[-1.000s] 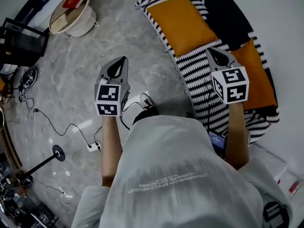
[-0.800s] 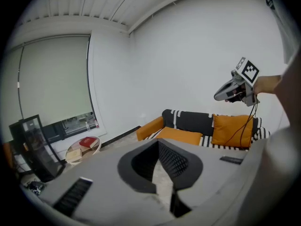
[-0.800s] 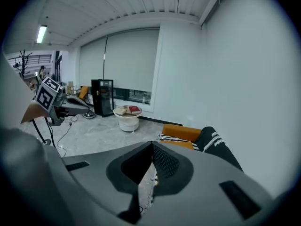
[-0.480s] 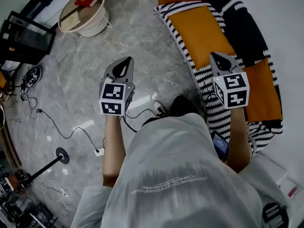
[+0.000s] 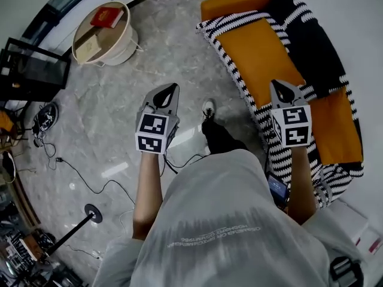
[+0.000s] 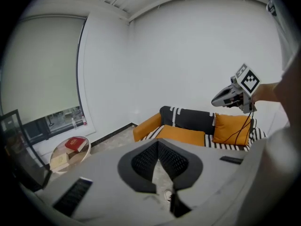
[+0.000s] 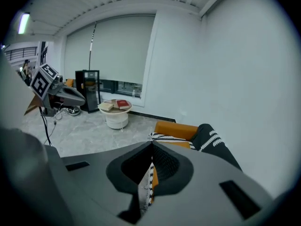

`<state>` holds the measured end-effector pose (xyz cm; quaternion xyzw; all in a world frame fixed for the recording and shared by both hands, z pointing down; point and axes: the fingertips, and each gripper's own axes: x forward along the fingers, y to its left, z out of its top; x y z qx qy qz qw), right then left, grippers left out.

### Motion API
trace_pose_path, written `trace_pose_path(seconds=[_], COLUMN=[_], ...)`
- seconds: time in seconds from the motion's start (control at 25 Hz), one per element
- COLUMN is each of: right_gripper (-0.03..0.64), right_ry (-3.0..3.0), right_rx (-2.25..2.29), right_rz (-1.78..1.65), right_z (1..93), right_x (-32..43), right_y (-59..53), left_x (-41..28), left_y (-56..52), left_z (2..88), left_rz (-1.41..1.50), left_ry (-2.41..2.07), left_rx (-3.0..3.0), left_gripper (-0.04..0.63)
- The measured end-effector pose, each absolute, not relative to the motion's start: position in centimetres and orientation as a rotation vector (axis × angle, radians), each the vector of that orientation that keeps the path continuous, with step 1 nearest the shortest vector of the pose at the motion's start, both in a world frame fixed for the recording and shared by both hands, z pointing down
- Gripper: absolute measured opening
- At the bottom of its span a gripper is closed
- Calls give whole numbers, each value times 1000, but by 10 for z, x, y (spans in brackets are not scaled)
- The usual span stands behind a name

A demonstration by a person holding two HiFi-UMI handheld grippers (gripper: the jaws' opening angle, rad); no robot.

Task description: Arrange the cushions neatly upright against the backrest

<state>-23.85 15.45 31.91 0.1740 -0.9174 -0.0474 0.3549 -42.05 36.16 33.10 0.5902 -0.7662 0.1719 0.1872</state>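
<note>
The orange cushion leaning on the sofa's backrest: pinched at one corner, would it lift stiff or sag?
The orange cushion looks plump with rounded edges, so it would probably sag and swing from a corner. Its matte fabric should grip well. Likely light for its bulk, it could flop over when released.

Lighting bright and even throughout; shadows faint. Ceiling strip lamp (image 7: 21, 23) glows at upper left in the right gripper view. Pale glare streaks on the marble floor (image 5: 114, 171). Strong fisheye bending; both gripper views have dark corners and a soft foreground.
</note>
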Motion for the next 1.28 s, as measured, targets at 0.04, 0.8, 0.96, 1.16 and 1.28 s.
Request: trace_pose_path(seconds=[0.04,0.8,0.96,1.16,1.28], right_gripper=[3,3,3,3,3], right_ry=[-2362,-2339,-2353,-2340,-2294], right_rx=[463,762,911,1106,1231], right_rz=[-103,160,337,334,273], right_z=[319,324,313,299,289], right_x=[-251,-321,-321,-316,-305], right_y=[144,21,8,-5,-4], left_x=[-435,-534,-561,-582,-583], left_y=[350,147,105,54,24], left_z=[329,324,332,330,328], left_rz=[493,412,463,540,544], left_ry=[-2142,-1728,-1656,-1601,-1523], left_rx=[1672,2034,2109,2261,2359], left_gripper=[-6,-8,-8,-6,-6])
